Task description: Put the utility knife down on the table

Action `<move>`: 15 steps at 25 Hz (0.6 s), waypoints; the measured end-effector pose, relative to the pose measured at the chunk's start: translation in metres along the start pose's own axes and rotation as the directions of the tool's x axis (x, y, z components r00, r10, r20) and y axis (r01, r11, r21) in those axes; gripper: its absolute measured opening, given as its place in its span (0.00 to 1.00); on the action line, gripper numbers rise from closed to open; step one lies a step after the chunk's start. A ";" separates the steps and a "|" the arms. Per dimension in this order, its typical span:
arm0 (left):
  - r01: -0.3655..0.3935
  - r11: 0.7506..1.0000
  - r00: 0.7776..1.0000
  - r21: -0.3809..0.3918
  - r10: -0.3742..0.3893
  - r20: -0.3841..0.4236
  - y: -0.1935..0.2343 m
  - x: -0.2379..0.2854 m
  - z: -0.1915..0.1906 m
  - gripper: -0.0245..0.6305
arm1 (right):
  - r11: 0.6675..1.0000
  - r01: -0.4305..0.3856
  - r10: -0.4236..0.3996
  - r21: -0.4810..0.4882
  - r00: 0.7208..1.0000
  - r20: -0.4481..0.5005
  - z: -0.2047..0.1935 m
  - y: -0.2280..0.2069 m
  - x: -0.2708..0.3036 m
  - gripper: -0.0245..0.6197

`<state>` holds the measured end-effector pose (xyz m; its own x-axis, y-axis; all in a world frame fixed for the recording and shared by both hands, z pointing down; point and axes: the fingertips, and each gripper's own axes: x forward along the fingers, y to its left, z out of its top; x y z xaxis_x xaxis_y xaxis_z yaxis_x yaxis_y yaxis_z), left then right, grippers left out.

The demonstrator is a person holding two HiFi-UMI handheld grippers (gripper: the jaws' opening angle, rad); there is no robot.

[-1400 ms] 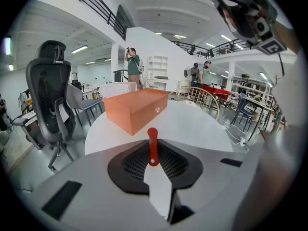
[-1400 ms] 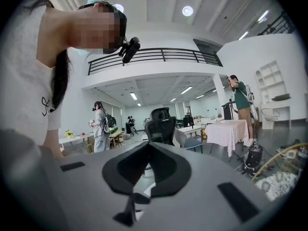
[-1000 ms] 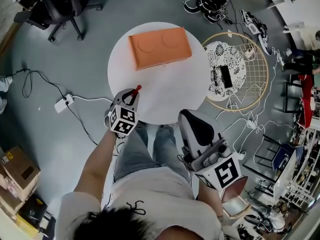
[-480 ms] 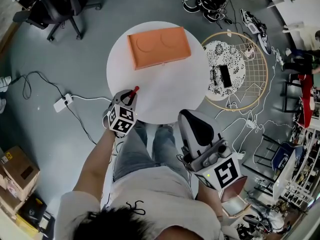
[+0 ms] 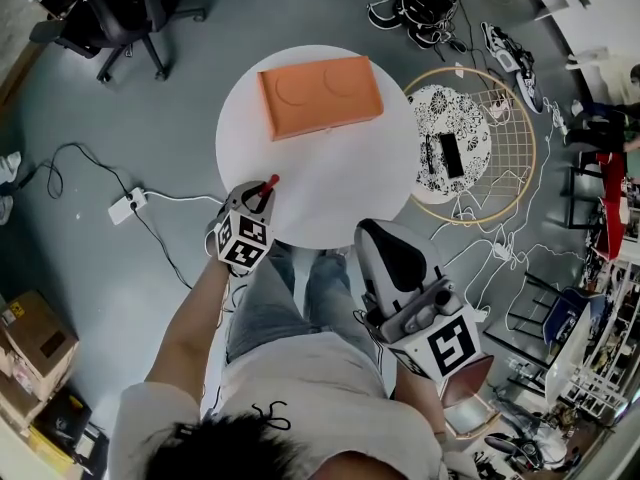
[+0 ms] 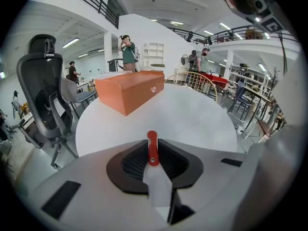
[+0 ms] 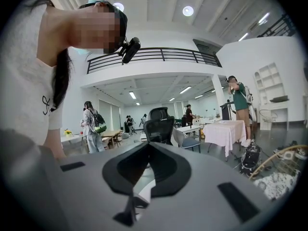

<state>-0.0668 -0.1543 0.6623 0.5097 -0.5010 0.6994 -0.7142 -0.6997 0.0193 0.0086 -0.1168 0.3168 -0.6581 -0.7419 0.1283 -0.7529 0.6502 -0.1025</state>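
Note:
A red utility knife [image 5: 269, 185] sticks out of my left gripper [image 5: 262, 196], which is shut on it at the near edge of the round white table [image 5: 340, 193]. In the left gripper view the knife's red handle [image 6: 152, 147] stands upright between the black pads, pointing out over the table [image 6: 192, 119]. My right gripper [image 5: 392, 255] is held up over the person's lap, off the table, with its jaws together and nothing in them. The right gripper view faces out into the room, with that gripper [image 7: 147, 170] at the bottom of the picture.
An orange box [image 5: 320, 94] lies on the far half of the table and shows ahead in the left gripper view as the orange box [image 6: 129, 89]. A round wire basket [image 5: 480, 143] stands right of the table. Office chairs [image 5: 120, 13] and cables lie on the floor.
Almost nothing differs. My left gripper with the knife has drifted a touch toward the person; the right gripper has stayed put.

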 end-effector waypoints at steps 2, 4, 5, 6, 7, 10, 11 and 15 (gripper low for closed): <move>-0.005 1.000 1.000 -0.002 0.005 0.001 0.000 -0.001 0.000 0.14 | 1.000 -0.003 0.003 -0.001 1.000 0.001 0.000 0.000 -0.001 0.05; -0.007 1.000 1.000 -0.002 0.007 0.000 0.001 -0.001 -0.001 0.14 | 1.000 -0.005 0.005 -0.001 1.000 0.002 0.000 0.001 -0.001 0.05; -0.007 1.000 1.000 -0.002 0.007 -0.002 0.001 -0.001 -0.002 0.14 | 1.000 -0.007 0.007 -0.001 1.000 0.001 0.000 0.001 -0.001 0.05; -0.005 1.000 1.000 -0.005 0.005 -0.004 0.002 -0.001 -0.003 0.14 | 1.000 -0.008 0.008 -0.002 1.000 0.000 -0.001 0.001 -0.001 0.05; -0.001 1.000 1.000 -0.009 0.001 -0.008 0.002 -0.001 -0.004 0.14 | 1.000 -0.009 0.009 -0.003 1.000 -0.001 -0.001 0.002 -0.001 0.05; 0.004 1.000 1.000 -0.016 -0.004 -0.014 0.001 -0.001 -0.006 0.14 | 1.000 -0.008 0.008 -0.005 1.000 -0.001 0.000 0.002 -0.003 0.05; 0.002 1.000 1.000 -0.017 -0.002 -0.014 0.001 -0.001 -0.006 0.14 | 1.000 -0.007 0.007 -0.005 1.000 0.000 0.000 0.002 -0.004 0.05; -0.004 0.999 1.000 -0.033 0.003 -0.006 0.002 -0.004 -0.005 0.15 | 1.000 -0.006 0.006 -0.004 1.000 0.001 0.000 0.002 -0.006 0.05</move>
<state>-0.0727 -0.1511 0.6626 0.5042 -0.5002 0.7040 -0.7313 -0.6809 0.0401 0.0109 -0.1107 0.3156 -0.6627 -0.7382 0.1265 -0.7489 0.6552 -0.0994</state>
